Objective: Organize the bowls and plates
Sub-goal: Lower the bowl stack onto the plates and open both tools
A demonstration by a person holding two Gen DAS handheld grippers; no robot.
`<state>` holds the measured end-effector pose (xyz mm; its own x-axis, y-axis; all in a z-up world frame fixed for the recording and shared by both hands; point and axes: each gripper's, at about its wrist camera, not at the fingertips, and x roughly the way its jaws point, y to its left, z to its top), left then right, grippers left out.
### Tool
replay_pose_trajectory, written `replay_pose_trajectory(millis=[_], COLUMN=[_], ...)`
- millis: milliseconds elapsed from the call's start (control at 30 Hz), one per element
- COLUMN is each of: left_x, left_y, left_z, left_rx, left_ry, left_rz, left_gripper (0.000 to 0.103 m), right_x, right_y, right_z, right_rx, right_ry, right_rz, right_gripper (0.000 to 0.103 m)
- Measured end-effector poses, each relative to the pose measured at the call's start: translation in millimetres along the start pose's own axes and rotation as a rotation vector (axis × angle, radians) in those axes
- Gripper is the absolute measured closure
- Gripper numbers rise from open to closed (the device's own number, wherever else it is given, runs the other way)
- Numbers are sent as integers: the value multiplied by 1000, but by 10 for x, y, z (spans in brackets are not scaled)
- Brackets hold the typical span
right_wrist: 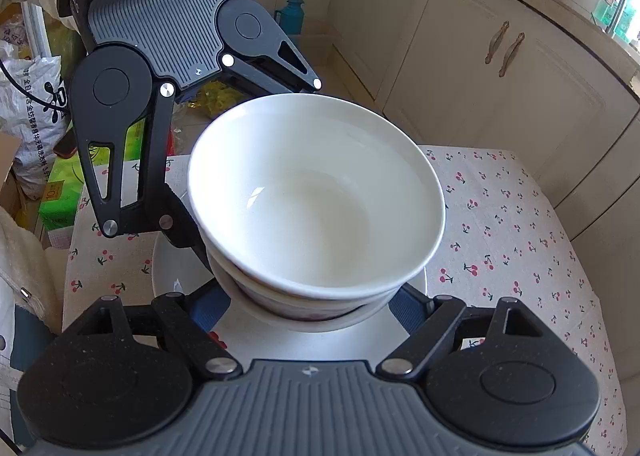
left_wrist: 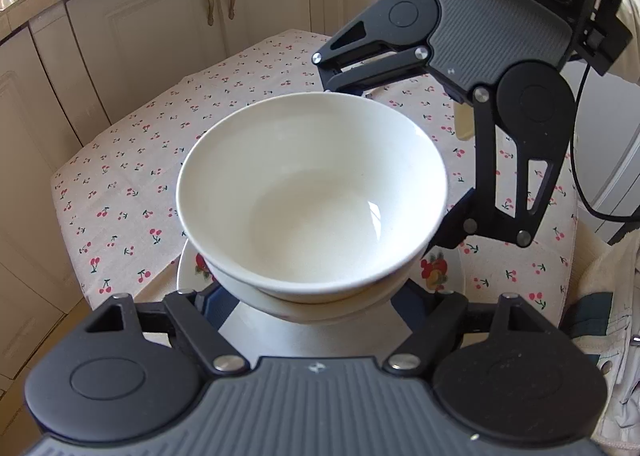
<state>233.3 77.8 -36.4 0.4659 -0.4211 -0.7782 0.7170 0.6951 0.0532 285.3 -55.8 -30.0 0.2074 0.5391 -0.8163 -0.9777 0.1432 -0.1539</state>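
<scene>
A stack of white bowls stands on a fruit-patterned plate on the cherry-print tablecloth. The stack fills the middle of the right wrist view too, on the same plate. My left gripper has its jaws spread wide around the lower part of the stack. My right gripper is spread the same way from the opposite side. Each gripper shows in the other's view, fingers set against the bowl sides. The fingertips are hidden under the bowl rims.
Cream kitchen cabinets run behind the small table. In the right wrist view, bags and a green box lie on the floor to the left and a teal flask stands beyond. The table edges are close on all sides.
</scene>
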Motion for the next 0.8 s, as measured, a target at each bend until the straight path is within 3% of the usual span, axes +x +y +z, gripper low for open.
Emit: replay_pose_trajectory(millis=[800], left_x=[61], left_y=[29], left_z=[3], left_rx=[-4], left_ry=[5], left_rz=[-7], left_gripper=[22], right_x=[16], right_y=[-21], right_z=[-51], right_rx=[50], right_ry=[5], right_rz=[42], right_gripper=[14])
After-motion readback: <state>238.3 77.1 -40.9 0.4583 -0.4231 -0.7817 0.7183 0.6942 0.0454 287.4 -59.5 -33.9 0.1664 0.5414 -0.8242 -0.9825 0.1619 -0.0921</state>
